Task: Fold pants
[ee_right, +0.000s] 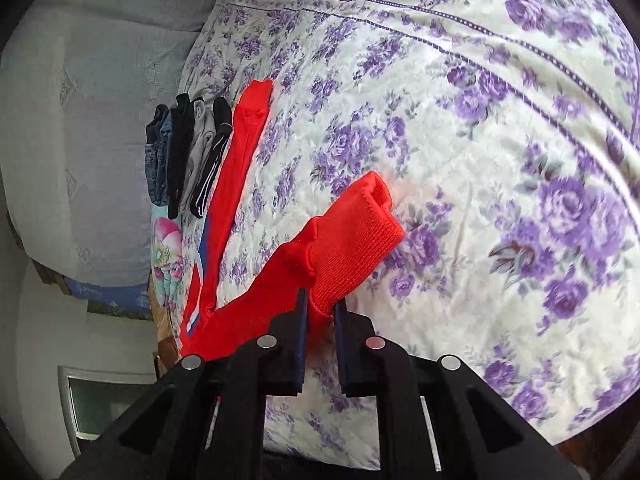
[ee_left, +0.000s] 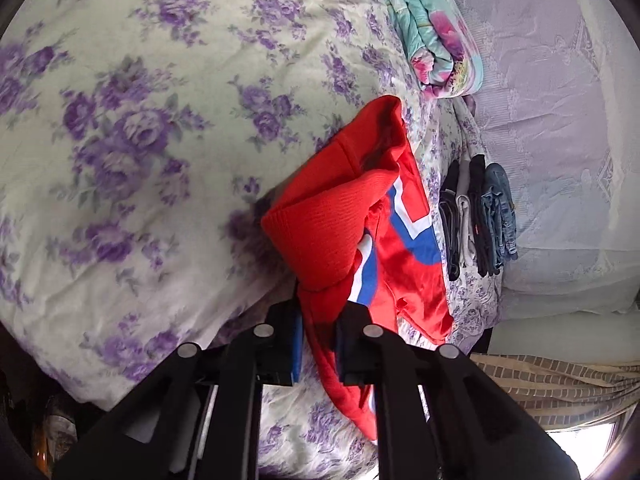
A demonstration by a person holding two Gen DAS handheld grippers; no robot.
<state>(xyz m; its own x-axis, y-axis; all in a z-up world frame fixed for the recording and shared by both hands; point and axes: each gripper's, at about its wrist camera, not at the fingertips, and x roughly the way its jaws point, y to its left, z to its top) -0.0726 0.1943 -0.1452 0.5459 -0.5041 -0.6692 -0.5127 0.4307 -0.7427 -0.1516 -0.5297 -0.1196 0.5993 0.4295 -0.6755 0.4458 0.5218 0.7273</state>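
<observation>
The red pants [ee_left: 352, 216] hang over the flowered bedspread [ee_left: 120, 120], just beside the stack of folded clothes [ee_left: 476, 216]. The left gripper [ee_left: 318, 344] pinches the waist end; the right gripper [ee_right: 320, 320] pinches a ribbed cuff [ee_right: 360, 232]. The fabric looks light and floppy, likely to sag, so hems and waistband are the best places to grip.

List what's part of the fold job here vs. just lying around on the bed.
In the job:
- red pants
- left gripper, shut on the red pants
- right gripper, shut on a ribbed cuff of them

Just lying about:
- stack of folded clothes
- rolled floral blanket
- purple-flowered bedspread, the work surface
- pale lace cover
</observation>
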